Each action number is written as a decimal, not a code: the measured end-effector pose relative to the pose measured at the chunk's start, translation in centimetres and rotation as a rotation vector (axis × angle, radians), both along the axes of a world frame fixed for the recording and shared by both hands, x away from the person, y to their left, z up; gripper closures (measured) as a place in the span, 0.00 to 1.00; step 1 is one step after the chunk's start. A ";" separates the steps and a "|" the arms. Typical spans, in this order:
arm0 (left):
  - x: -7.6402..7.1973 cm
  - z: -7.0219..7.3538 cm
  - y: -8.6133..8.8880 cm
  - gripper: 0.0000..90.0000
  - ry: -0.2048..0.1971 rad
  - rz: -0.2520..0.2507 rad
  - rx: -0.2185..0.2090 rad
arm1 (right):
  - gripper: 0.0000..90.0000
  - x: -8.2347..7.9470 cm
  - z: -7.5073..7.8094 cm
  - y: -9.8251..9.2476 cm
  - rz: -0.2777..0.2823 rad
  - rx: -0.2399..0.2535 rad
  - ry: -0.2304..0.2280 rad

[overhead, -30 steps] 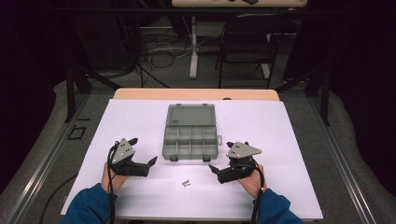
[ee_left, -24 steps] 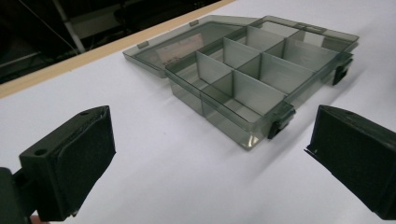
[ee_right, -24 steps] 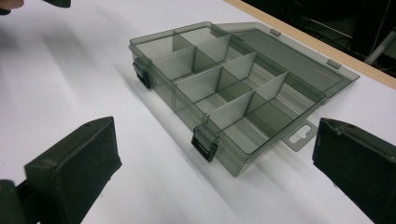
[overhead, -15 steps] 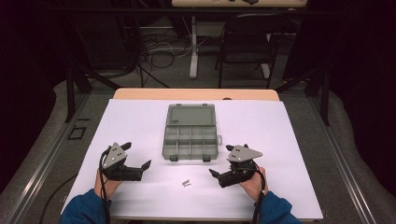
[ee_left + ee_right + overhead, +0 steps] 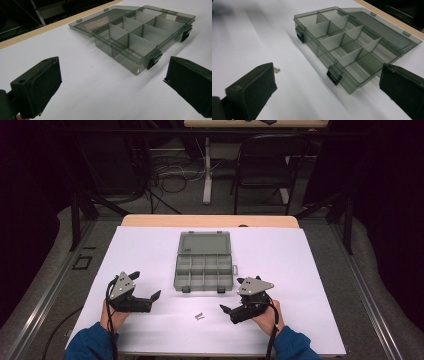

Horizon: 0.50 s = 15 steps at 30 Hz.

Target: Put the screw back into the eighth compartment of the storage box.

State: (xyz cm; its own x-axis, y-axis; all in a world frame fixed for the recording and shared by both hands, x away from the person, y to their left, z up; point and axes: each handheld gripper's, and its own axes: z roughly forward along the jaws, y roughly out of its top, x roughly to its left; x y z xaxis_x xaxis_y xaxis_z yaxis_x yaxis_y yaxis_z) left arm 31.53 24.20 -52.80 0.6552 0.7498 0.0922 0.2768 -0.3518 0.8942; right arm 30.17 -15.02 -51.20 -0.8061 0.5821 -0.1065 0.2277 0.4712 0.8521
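A smoky clear compartment box (image 5: 204, 264) lies open in the middle of the white table sheet (image 5: 280, 260), its lid folded back flat behind it. Its several compartments (image 5: 142, 30) (image 5: 342, 42) look empty. Two small screws (image 5: 199, 316) (image 5: 277, 70) lie on the sheet just in front of the box. My left gripper (image 5: 146, 292) is held low at the front left, open, with nothing between its jaws. At the front right my right gripper (image 5: 227, 312) is open too, and both point inward toward the box.
A wooden table edge (image 5: 210, 221) shows behind the sheet. Beyond it stand a dark chair (image 5: 265, 165), a table leg (image 5: 206, 170) and floor cables (image 5: 170, 167). Metal rails (image 5: 45, 295) run along both sides of the table.
The left gripper has drawn back toward the front edge and slightly left. The right gripper has also eased back a little. Box and screws have not moved.
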 end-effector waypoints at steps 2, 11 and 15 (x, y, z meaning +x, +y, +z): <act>0.0 0.0 0.0 0.00 0.001 -0.001 0.005 | 0.00 0.0 0.0 0.3 0.014 -0.012 0.012; 0.1 0.1 0.0 0.00 -0.013 0.001 0.023 | 0.00 -0.4 -0.3 1.4 0.069 -0.030 0.025; 0.1 0.0 0.2 0.00 -0.011 0.006 0.025 | 0.00 -0.6 -0.6 2.0 0.086 -0.047 0.033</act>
State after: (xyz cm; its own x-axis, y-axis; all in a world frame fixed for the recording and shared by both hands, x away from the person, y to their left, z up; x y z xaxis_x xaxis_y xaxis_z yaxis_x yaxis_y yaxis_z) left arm 31.64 24.37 -52.75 0.6492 0.7514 0.1178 0.2695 -0.3721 0.8882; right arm 29.53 -13.02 -51.81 -0.8565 0.5056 -0.1042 0.2124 0.5291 0.8215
